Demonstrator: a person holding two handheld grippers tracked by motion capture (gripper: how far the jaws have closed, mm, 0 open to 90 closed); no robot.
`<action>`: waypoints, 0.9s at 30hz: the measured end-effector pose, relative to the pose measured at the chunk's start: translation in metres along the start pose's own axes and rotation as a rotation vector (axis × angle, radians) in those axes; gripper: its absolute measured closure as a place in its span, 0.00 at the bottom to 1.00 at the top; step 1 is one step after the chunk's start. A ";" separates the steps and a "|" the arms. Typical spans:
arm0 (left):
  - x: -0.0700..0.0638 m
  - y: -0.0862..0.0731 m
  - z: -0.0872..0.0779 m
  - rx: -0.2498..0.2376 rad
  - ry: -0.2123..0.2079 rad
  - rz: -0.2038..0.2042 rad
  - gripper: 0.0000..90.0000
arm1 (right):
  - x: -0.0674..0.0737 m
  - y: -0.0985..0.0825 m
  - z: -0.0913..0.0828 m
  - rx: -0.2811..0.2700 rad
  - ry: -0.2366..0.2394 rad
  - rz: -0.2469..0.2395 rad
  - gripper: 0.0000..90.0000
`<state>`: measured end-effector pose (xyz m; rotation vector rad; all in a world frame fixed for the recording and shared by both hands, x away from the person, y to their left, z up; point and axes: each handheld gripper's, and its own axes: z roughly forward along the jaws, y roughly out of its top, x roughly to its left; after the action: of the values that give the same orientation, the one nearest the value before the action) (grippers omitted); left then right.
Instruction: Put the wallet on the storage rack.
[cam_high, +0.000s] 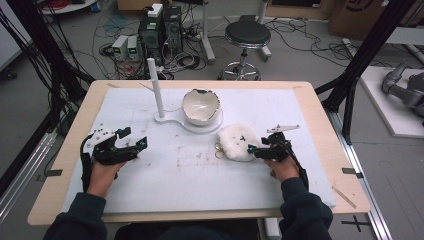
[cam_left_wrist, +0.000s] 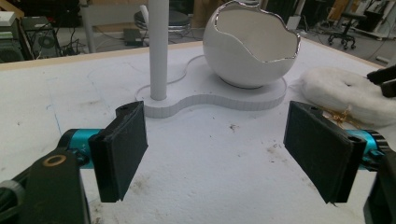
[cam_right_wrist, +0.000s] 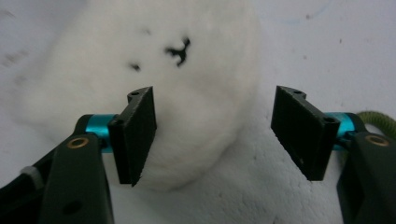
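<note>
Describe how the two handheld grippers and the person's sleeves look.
Both grippers are black. The left gripper carries a pale grey plate on top; the right gripper has a thin grey plate above it. Each has two flat, rectangular black pads mounted on turquoise metal collars, with brass-ringed holes in the arms. The sleeves are dark navy.

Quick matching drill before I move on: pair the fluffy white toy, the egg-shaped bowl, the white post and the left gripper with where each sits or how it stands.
Things:
1. fluffy white toy
2. egg-shaped bowl
3. white post
4. left gripper

Places or states:
A. upright at the narrow end of the white base
B. open over bare table, nothing between the fingers
C. just ahead of the open right gripper
D. on the wide end of the white base

Pairs: 1-C, 2-D, 3-A, 4-B
</note>
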<state>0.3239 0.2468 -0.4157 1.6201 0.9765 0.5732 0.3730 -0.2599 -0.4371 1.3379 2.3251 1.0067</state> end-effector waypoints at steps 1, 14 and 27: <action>0.000 0.000 0.000 -0.001 0.000 -0.002 0.24 | 0.000 -0.001 0.003 0.017 -0.003 0.002 0.34; -0.004 0.000 0.004 0.020 -0.058 0.004 0.37 | 0.002 0.002 -0.015 -0.053 0.141 -0.085 0.89; -0.025 0.005 0.017 0.014 -0.226 -0.001 0.38 | 0.045 0.023 -0.029 -0.216 0.407 -0.303 0.90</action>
<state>0.3252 0.2161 -0.4127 1.6560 0.8148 0.3729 0.3478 -0.2267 -0.3964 0.7214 2.5035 1.4798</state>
